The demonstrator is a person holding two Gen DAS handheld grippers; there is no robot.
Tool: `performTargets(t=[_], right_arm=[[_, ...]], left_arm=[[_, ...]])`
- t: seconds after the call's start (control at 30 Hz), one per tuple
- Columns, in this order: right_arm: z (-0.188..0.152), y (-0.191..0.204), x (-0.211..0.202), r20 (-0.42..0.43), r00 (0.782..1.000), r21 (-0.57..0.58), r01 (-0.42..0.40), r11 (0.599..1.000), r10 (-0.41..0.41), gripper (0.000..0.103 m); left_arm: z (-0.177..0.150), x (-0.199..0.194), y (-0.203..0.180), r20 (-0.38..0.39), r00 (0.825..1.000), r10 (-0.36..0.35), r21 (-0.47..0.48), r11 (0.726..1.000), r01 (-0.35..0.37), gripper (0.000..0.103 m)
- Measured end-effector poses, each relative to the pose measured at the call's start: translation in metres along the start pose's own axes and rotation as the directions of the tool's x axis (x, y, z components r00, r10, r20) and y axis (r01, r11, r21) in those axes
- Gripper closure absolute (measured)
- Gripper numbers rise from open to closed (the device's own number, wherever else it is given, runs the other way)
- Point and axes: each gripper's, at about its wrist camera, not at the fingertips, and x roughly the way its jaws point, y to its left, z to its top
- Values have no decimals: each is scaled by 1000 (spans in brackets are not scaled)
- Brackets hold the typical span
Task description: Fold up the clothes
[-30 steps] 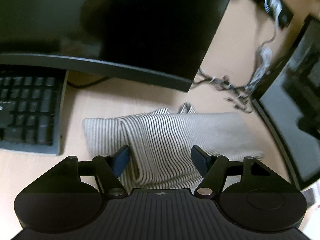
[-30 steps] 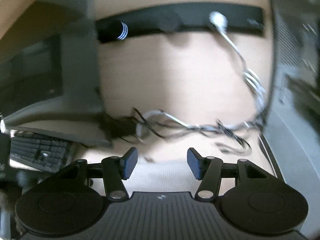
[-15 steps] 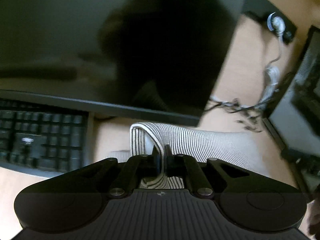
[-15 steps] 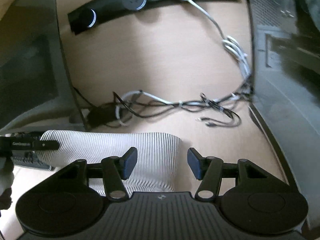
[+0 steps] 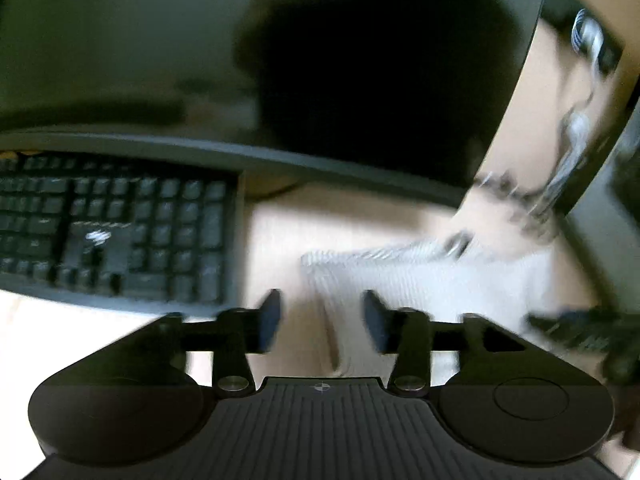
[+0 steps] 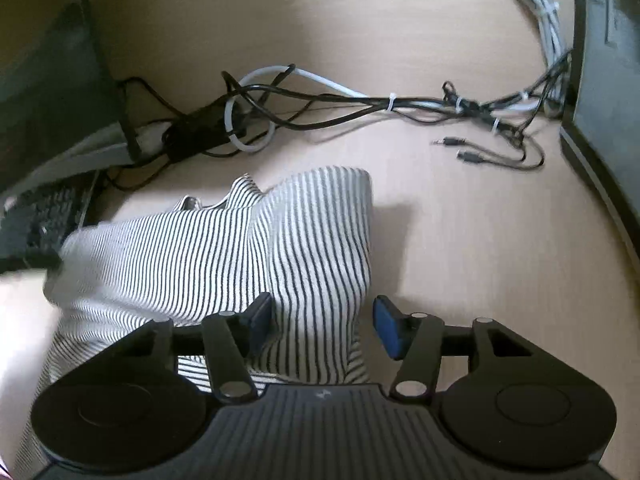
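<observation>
Striped clothing (image 6: 208, 256), a white knit garment with thin dark stripes, lies folded on a pale wooden desk (image 6: 460, 240), its long axis running left to right across the scene. In the right wrist view it is sharp: the right end bunches into a raised fold, a looped edge shows at the far side, and the near part passes under the tool and out of sight. Its left end smears into blur near a dark keyboard (image 6: 44, 220), which is cut off by the frame edge. The right gripper (image 6: 322, 328) hangs over the garment's right end with jaws apart; cloth lies between its blue pads (image 6: 386, 332), but they do not press on it. In the left wrist view, nearly everything is motion-blurred. There the garment (image 5: 420, 280) is a pale streak to the right of the keyboard (image 5: 116, 224), its stripes barely readable. The left gripper (image 5: 320, 320) has just been opening its jaws, and they stand apart above the garment's left edge, gripping nothing. A large dark monitor (image 5: 280, 60) fills the far side. Tangled black and white cables (image 6: 360, 104) lie on the desk beyond the garment, well apart from it. A dark blurred shape at the right edge of the left view cannot be identified.
</observation>
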Motion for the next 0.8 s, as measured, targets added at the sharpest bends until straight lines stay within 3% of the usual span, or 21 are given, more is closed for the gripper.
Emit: performTargets(t=[0.1, 0.2, 0.33, 0.5, 0.53, 0.63, 0.7, 0.77, 0.8], right_arm=[[5, 1, 1, -3, 999, -67, 34, 997, -34, 50], [8, -1, -4, -2, 999, -83, 53, 995, -54, 50], [34, 10, -31, 141, 987, -136, 96, 986, -77, 52], [73, 19, 10, 110, 992, -113, -45, 993, 57, 63], [77, 20, 24, 91, 993, -110, -63, 992, 73, 65], [78, 25, 70, -7, 994, -118, -106, 987, 106, 66], [74, 26, 85, -41, 993, -143, -113, 983, 108, 68], [74, 26, 85, -41, 992, -144, -120, 982, 116, 82], [74, 25, 83, -33, 993, -141, -118, 983, 114, 97]], left_arm=[[1, 17, -10, -37, 997, -61, -5, 998, 61, 47], [-9, 47, -23, -94, 991, -91, 25, 995, 94, 58], [-15, 65, -31, -105, 991, -85, 46, 995, 90, 51], [-14, 57, -32, -110, 991, -79, 53, 995, 86, 49], [-12, 52, -31, -109, 991, -82, 40, 995, 87, 47], [-12, 32, -22, -82, 994, -75, -8, 997, 74, 21], [-15, 17, -11, -67, 995, -68, -37, 997, 66, 18], [-18, 5, 3, -63, 996, -63, -73, 996, 58, 14], [-20, 1, 10, -64, 996, -63, -92, 994, 57, 13]])
